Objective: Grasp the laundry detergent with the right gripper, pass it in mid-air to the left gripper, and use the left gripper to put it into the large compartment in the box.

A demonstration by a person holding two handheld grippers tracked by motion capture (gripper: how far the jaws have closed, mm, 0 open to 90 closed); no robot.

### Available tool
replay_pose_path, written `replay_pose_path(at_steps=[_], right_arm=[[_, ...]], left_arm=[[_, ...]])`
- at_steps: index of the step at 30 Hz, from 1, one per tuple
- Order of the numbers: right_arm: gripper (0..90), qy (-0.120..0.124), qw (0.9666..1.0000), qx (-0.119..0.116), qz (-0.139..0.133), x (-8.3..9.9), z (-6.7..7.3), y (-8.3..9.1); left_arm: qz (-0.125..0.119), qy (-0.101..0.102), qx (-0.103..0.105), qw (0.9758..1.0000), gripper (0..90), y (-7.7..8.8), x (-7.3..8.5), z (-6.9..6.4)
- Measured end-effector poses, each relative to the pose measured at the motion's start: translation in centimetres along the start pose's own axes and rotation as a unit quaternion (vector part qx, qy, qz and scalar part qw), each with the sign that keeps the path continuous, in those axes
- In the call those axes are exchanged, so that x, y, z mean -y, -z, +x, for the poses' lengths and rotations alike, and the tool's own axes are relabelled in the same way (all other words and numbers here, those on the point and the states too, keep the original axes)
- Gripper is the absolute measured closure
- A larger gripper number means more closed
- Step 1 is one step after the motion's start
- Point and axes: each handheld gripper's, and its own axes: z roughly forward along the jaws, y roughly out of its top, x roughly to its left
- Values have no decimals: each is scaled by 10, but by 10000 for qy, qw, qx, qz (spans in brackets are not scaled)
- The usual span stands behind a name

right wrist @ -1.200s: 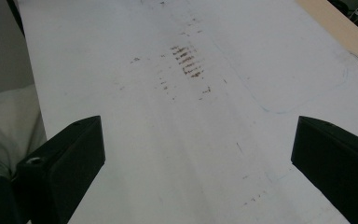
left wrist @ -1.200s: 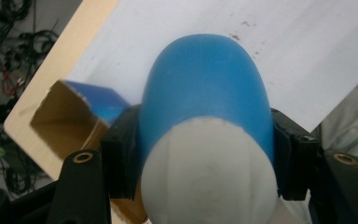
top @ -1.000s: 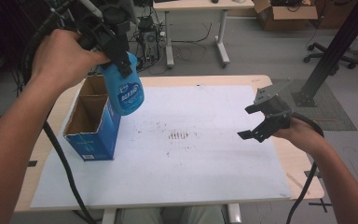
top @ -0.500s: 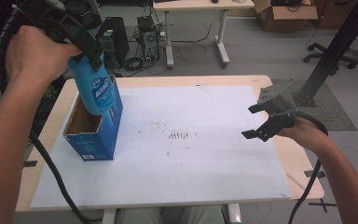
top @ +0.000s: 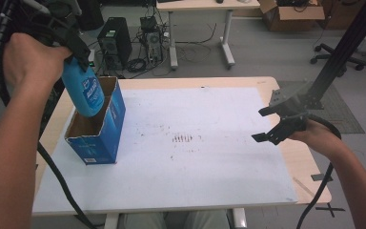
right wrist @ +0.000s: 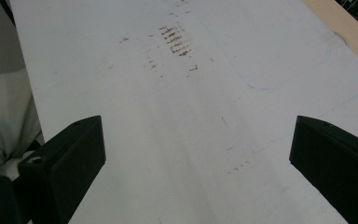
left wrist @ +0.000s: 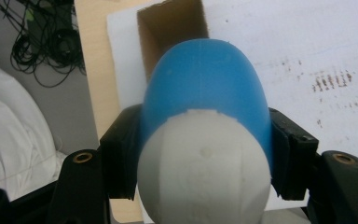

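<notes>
My left gripper is shut on a blue bottle with a white label, held up over the open top of a blue cardboard box at the table's left. The bottle's lower end hangs just inside the box mouth. In the left gripper view the blue bottle with its white cap end sits clamped between both black jaws, and the brown inside of the box lies beyond it. My right gripper hovers open over the table's right side, with nothing between its jaws.
A white sheet with a patch of brown marks covers most of the wooden table. Cables trail from both grippers. Behind the table stand another desk, a computer tower and a cardboard carton on the floor.
My left hand has carried the bottle leftward and a little down, from beside the box's far right corner to over its open top. The right gripper has stayed put.
</notes>
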Motion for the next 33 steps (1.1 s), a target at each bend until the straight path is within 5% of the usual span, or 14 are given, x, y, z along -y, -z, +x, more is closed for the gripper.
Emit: replay_pose_path(at_steps=[13,33], right_arm=[[36,-38,10000,24,26,5,0,-1],[36,-194,9997,47,102,15,-2,-6]], left_arm=[[-49,221,-100,9997,382,-36,5,8],[32,151,-128,9998,382,-109,19,8]])
